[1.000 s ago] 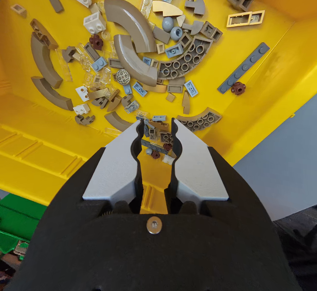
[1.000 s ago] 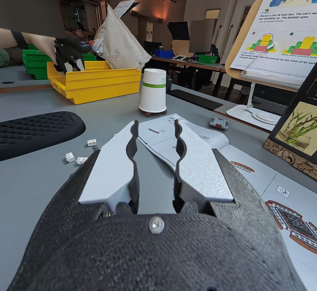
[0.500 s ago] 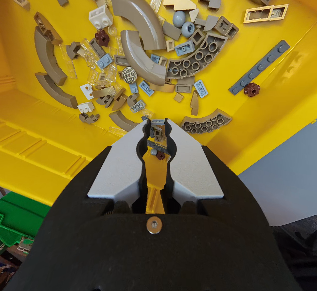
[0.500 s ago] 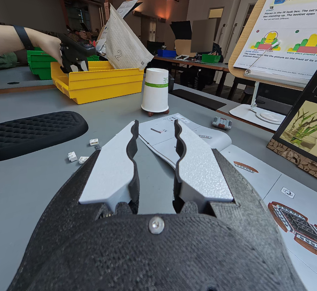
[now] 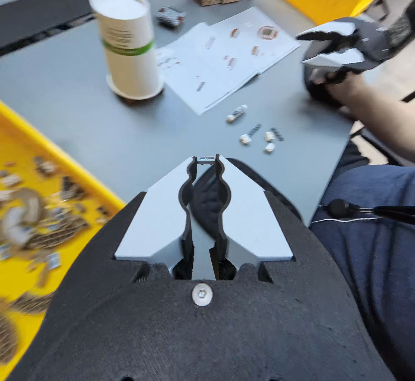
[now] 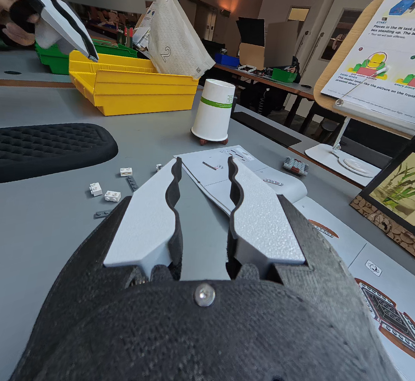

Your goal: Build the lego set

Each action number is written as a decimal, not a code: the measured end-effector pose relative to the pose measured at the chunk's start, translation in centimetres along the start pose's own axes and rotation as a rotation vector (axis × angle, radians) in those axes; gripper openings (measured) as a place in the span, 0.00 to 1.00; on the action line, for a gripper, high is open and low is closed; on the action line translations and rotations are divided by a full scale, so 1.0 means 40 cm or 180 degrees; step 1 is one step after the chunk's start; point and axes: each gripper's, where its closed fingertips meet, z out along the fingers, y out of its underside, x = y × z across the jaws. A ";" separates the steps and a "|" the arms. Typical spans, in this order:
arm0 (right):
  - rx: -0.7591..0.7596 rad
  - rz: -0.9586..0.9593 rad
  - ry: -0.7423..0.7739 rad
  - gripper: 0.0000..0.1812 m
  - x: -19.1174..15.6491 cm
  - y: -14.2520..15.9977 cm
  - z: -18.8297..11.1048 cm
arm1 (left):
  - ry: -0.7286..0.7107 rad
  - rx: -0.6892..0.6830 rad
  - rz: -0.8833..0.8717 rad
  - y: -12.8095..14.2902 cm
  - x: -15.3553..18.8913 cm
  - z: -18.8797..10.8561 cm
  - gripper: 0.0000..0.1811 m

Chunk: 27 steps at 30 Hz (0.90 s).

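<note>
My left gripper (image 5: 206,161) is shut on a small grey plate (image 5: 206,158) held across its tips, in the air above the grey table (image 5: 134,136). It also shows in the right wrist view (image 6: 67,30), high at the left over the yellow bin (image 6: 134,91). Several white bricks (image 5: 244,139) and dark grey plates (image 5: 254,129) lie on the table ahead of it; they also show in the right wrist view (image 6: 113,196). My right gripper (image 6: 203,161) is open and empty, low over the open instruction booklet (image 6: 238,181).
The yellow bin (image 5: 27,201) of loose pieces is at the left. An upturned paper cup (image 6: 213,111) stands behind the booklet. A small grey assembly (image 6: 295,165) lies to the right. A black pad (image 6: 51,147), an instruction board (image 6: 370,60) and the set's box (image 6: 393,199) border the table. The left gripper's tips are roughly 30 centimeters from the right gripper's.
My left gripper closed on a small grey plate in the bin, lifted out and swung over the table towards the loose bricks. My right gripper stayed open and barely moved.
</note>
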 end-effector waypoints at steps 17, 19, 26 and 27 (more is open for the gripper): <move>-0.0483 -0.0543 -0.0918 0.22 -0.261 0.036 -0.062 | 0.1735 -0.1289 -0.1433 0.154 0.460 0.376 0.08; -0.0510 -0.0492 -0.0988 0.22 -0.277 0.054 -0.059 | 0.1625 -0.1399 -0.1389 0.160 0.461 0.385 0.08; -0.0575 -0.0579 -0.1072 0.23 -0.295 0.080 -0.071 | 0.1310 -0.1589 -0.1311 0.183 0.452 0.405 0.10; -0.0579 -0.0594 -0.1067 0.23 -0.293 0.081 -0.073 | 0.1311 -0.1573 -0.1311 0.179 0.454 0.403 0.14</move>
